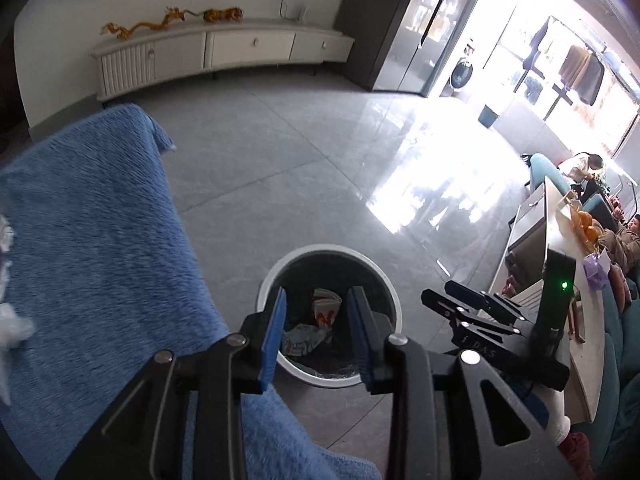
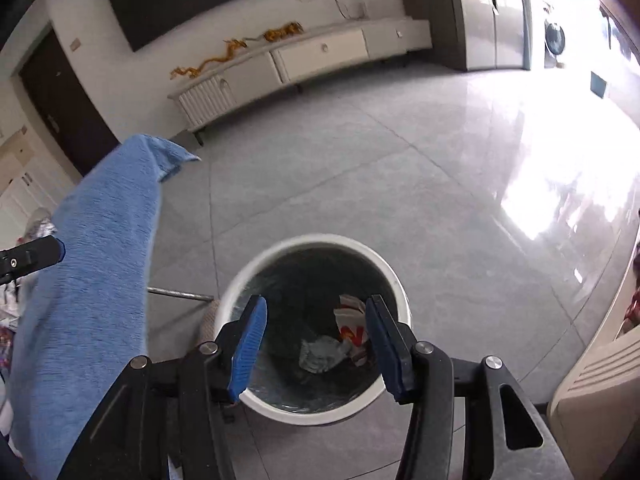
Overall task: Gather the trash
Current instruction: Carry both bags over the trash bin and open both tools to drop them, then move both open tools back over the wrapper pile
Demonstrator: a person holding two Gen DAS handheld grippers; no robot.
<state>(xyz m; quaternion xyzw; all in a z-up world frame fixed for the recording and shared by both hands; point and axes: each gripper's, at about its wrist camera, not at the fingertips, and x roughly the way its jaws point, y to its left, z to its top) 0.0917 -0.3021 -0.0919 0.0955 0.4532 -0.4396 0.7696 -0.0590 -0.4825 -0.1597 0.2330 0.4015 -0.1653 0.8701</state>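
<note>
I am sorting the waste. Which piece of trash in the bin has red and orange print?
The white paper wrapper on the right side of the bin. The crumpled piece left of it is plain grey-white.

Daylight floods in from large windows [image 1: 568, 64] at the upper right, blown out to pure white. A broad glare patch spreads across the glossy grey floor tiles [image 1: 432, 168], washing out detail there. The left side is dimmer and evenly lit. Fisheye distortion curves the walls, the corners darken, and the blue towel [image 2: 92, 264] looks slightly motion-blurred.
</note>
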